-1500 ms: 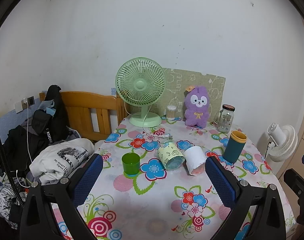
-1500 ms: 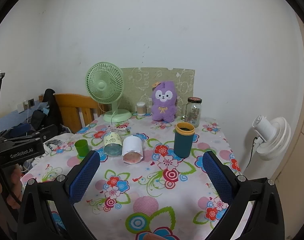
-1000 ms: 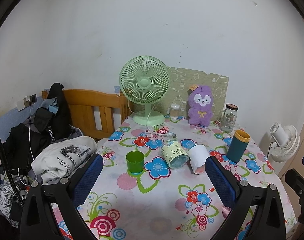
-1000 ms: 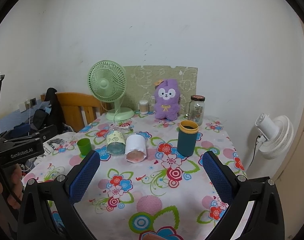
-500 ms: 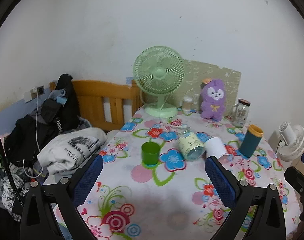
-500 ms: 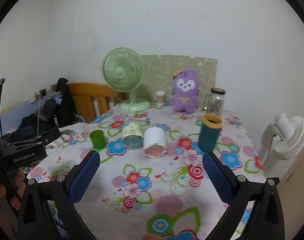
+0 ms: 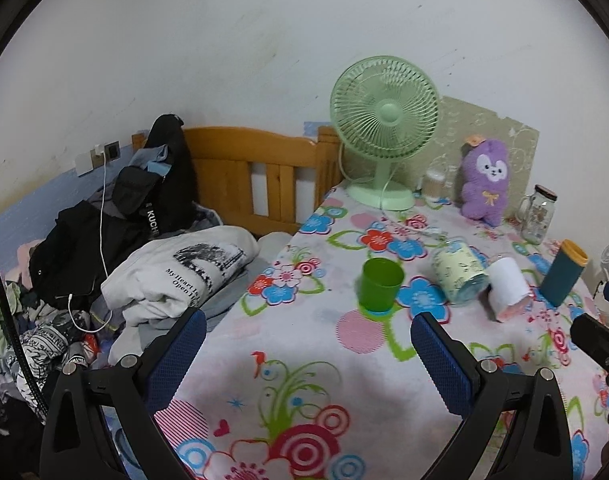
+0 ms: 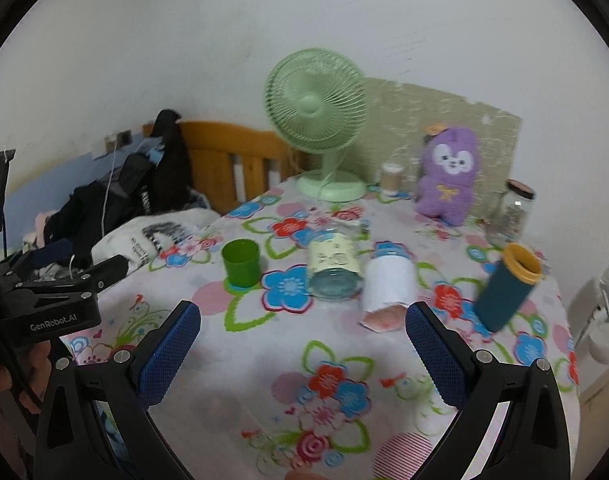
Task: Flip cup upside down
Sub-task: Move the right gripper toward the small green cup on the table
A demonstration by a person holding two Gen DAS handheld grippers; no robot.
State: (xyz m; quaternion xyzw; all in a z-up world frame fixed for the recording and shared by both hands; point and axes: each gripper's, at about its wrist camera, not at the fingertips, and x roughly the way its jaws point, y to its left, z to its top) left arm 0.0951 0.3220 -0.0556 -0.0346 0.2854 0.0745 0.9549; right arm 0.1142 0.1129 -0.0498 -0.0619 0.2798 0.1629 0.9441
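Cup: green cup (image 7: pixel 380 285) upright, centre of frame, on floral bench (image 7: pixel 304 360).
Left hand-held gripper (image 7: pixel 304 354): jaws wide apart, empty.
Right hand-held gripper (image 8: pixel 302 346): jaws wide apart, empty.

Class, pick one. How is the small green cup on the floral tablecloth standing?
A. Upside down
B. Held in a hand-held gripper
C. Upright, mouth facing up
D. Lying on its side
C: the green cup stands upright on the tablecloth, its open mouth facing up.

Black left gripper (image 7: pixel 306 352) and right gripper (image 8: pixel 302 344) frames, blue textured jaws, silver screws
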